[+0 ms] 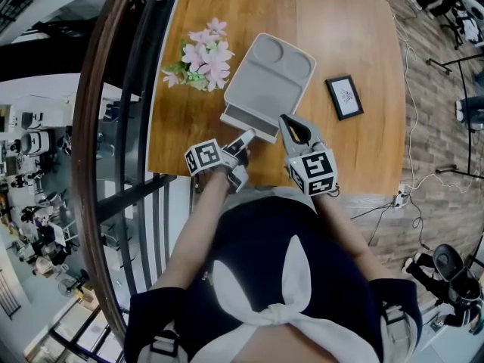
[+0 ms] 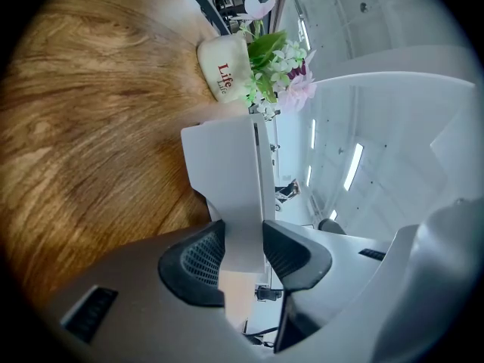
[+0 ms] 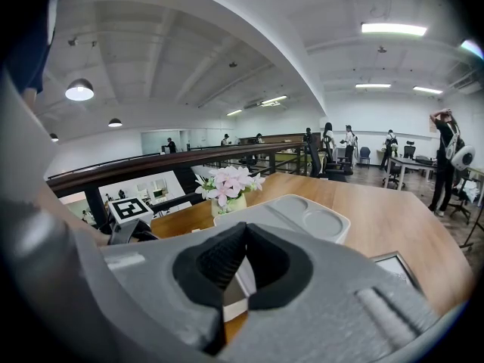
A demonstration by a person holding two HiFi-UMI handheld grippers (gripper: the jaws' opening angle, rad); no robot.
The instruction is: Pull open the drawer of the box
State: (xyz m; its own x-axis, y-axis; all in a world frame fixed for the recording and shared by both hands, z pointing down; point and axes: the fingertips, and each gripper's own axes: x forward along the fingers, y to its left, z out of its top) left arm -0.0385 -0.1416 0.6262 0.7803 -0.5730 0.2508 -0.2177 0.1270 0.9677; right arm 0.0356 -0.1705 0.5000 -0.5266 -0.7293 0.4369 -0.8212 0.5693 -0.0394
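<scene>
Head view first: a brown wooden table carries the pale grey plastic box with a moulded tray top, sitting in the middle towards the near edge, and its shallow grey drawer pokes out a little way from the box's near end. The left gripper has its tips right on that drawer front, while the right gripper sits just beside the box's near right corner, and whether it touches I can't tell from here. A bunch of pink artificial flowers stands at the table's left edge, and a small black-framed picture lies right of the box. Over to the left gripper view: the jaws are clamped on the drawer's flat grey front panel, both dark ribbed pads pressing on it at the left gripper; beyond it there's a cream ceramic pot with red lettering holding the flowers, all on the table. Now the right gripper view: the right gripper has its pads meeting at the tips with nothing held, the box sits right behind them with the flowers beyond, and the framed picture peeks in low on the right
</scene>
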